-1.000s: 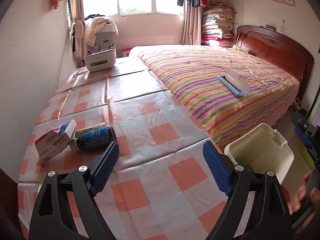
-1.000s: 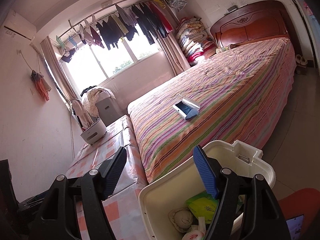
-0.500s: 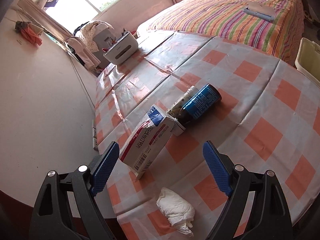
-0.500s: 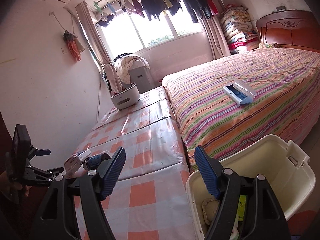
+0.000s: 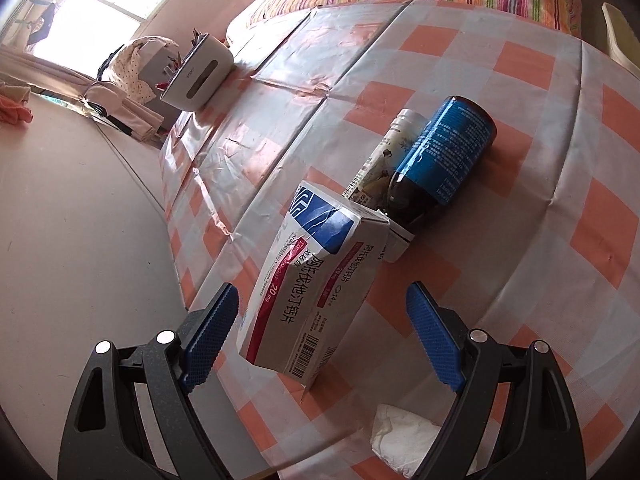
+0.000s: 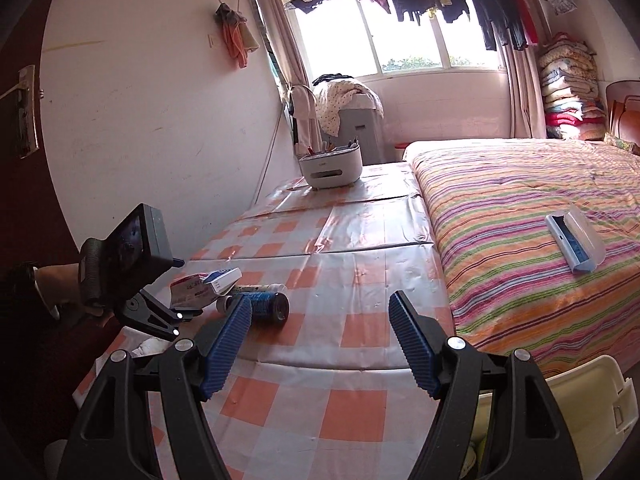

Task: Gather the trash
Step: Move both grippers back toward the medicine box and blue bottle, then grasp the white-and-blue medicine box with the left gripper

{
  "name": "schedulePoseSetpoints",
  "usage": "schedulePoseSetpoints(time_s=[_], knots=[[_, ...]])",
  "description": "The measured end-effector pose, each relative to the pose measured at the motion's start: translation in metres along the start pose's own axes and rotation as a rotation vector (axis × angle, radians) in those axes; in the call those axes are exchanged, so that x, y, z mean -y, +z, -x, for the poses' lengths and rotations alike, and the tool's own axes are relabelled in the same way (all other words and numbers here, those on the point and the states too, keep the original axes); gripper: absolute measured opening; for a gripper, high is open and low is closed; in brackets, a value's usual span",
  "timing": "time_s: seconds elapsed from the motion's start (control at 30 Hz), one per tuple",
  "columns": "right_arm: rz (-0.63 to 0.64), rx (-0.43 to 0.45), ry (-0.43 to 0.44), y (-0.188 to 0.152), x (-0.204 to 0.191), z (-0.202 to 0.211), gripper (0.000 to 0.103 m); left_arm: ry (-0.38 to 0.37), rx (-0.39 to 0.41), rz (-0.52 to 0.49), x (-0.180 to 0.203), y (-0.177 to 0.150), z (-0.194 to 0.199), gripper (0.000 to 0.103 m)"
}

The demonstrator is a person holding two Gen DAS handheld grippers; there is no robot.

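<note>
A white, red and blue medicine box [image 5: 316, 280] lies on the checked tablecloth [image 5: 540, 240]. Behind it are a dark bottle with a blue label [image 5: 444, 164] and a slim white bottle [image 5: 384, 160], both on their sides. A crumpled tissue [image 5: 404, 436] sits at the near table edge. My left gripper [image 5: 322, 292] is open just above the box, its pads either side and apart from it. My right gripper [image 6: 320, 300] is open and empty over the table's near end. From there I see the box [image 6: 204, 284], the blue bottle [image 6: 268, 306] and a hand [image 6: 52, 284] holding the left gripper.
A cream bin [image 6: 580, 400] with trash in it stands on the floor at the lower right. A white organiser [image 6: 332, 168] sits at the table's far end. The striped bed [image 6: 520, 208], with a blue and white case [image 6: 576, 240] on it, borders the table's right side. A wall runs along the left.
The left view swung down and left, closing in on the medicine box and bottles. The right view turned away from the bin toward the table. Both jaws stayed wide.
</note>
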State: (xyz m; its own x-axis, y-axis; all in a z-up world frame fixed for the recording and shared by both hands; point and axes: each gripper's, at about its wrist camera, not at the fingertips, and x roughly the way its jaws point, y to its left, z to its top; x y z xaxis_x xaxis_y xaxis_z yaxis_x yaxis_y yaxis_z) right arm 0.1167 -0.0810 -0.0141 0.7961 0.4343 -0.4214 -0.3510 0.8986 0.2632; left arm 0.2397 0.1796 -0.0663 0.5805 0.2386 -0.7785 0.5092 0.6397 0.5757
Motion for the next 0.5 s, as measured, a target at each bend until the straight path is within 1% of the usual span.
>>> schedulePoseSetpoints(time_s=[0.2, 0.3, 0.37, 0.43, 0.5], knots=[[0.035, -0.042, 0.017, 0.006, -0.005, -0.02, 0.069, 0.0, -0.016, -0.034, -0.003, 0.006, -0.019, 0.084], [0.069, -0.054, 0.019, 0.01, -0.01, -0.029, 0.069, -0.013, -0.034, -0.051, -0.003, 0.008, -0.03, 0.084], [0.086, -0.058, 0.022, 0.013, -0.014, -0.035, 0.069, -0.003, -0.037, -0.066, -0.003, 0.007, -0.036, 0.084], [0.102, -0.07, 0.042, 0.016, -0.019, -0.041, 0.069, -0.027, -0.041, -0.057, -0.005, 0.007, -0.04, 0.084], [0.127, -0.077, 0.05, 0.019, -0.024, -0.048, 0.069, -0.031, -0.029, -0.058, -0.007, 0.006, -0.042, 0.084]])
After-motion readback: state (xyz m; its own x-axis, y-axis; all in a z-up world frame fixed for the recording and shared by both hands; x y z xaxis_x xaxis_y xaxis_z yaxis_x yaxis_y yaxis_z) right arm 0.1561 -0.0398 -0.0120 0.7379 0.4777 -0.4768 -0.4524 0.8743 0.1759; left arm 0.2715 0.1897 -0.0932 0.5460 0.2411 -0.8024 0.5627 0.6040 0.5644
